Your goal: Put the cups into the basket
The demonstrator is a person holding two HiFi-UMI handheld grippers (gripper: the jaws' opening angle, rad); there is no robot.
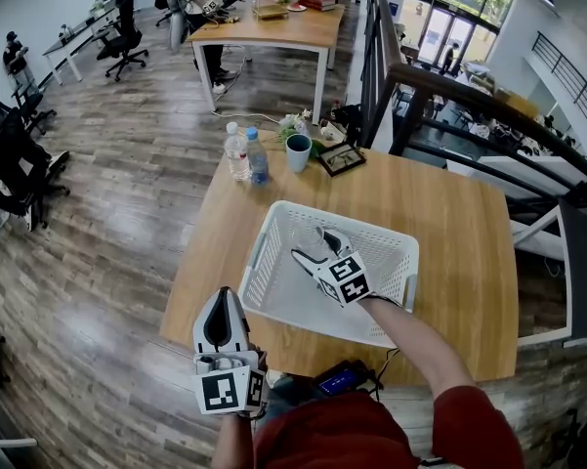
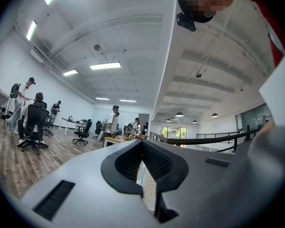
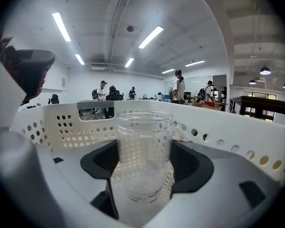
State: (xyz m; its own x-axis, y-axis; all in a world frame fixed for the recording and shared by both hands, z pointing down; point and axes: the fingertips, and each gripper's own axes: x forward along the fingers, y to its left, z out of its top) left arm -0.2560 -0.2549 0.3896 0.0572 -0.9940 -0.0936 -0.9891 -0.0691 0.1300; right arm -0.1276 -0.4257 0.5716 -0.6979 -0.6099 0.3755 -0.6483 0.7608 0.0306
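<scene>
Inside the basket [image 1: 371, 231], right gripper [image 1: 317, 247] clasps clear cup [image 3: 143, 151].

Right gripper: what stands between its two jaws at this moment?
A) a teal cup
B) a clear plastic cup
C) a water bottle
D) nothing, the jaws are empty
B: in the right gripper view, the right gripper has its jaws closed on a clear plastic cup, which stands upright inside the white basket.

clear cup [image 3: 144, 151] upright, inside white perforated basket [image 1: 273, 291]
</scene>
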